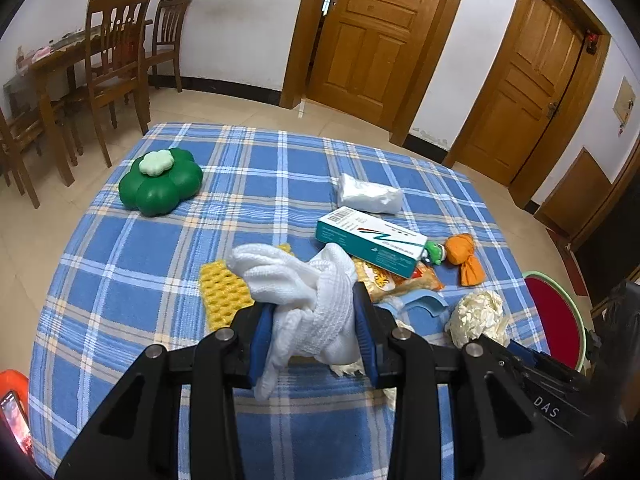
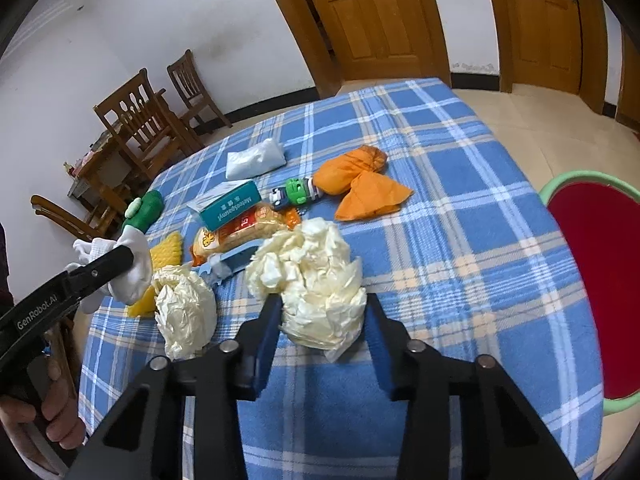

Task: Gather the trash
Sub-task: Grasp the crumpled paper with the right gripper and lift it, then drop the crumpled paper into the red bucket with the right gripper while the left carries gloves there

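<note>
On the blue plaid tablecloth [image 1: 132, 264] lies a heap of rubbish. My left gripper [image 1: 314, 300] is shut on a white knitted cloth [image 1: 316, 312], which bulges out above and below the blue pads; the right wrist view shows that cloth [image 2: 132, 268] at the left. My right gripper [image 2: 322, 300] is shut on a crumpled cream paper ball [image 2: 316, 280], which fills the gap between its fingers. A second cream paper ball [image 2: 184, 312] lies just to its left. The right gripper's paper ball [image 1: 476, 314] is also visible in the left wrist view.
Behind lie a yellow mesh [image 1: 222, 292], a snack wrapper [image 2: 236, 232], a teal box [image 1: 372, 246], a green toy [image 2: 298, 194], an orange bag [image 2: 360, 188], a white packet [image 1: 370, 192] and a green flower-shaped container [image 1: 160, 184]. A red basin [image 2: 592, 280] stands right of the table.
</note>
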The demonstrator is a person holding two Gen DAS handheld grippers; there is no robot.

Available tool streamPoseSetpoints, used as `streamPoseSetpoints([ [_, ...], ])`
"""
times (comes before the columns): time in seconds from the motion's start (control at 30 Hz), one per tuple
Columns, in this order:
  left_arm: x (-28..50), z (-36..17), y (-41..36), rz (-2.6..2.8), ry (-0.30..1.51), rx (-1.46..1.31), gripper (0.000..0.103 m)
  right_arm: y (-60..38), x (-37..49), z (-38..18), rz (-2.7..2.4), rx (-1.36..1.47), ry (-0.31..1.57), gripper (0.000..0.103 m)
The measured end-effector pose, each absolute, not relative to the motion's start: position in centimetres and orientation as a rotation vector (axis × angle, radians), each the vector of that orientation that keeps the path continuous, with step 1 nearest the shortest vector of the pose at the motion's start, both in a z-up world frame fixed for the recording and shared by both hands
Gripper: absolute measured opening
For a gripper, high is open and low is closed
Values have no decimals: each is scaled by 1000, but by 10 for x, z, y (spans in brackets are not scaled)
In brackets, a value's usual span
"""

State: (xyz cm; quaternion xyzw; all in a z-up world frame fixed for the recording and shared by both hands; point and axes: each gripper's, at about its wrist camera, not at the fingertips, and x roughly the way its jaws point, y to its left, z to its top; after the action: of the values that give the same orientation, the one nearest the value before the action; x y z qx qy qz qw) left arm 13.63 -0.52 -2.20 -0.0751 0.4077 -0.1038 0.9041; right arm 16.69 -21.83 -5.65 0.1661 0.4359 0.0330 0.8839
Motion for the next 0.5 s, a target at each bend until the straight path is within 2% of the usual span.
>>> streamPoseSetpoints([
  [0.5, 116, 2, -35, -307, 804, -115, 38, -262, 117, -30, -42, 424, 799, 41],
])
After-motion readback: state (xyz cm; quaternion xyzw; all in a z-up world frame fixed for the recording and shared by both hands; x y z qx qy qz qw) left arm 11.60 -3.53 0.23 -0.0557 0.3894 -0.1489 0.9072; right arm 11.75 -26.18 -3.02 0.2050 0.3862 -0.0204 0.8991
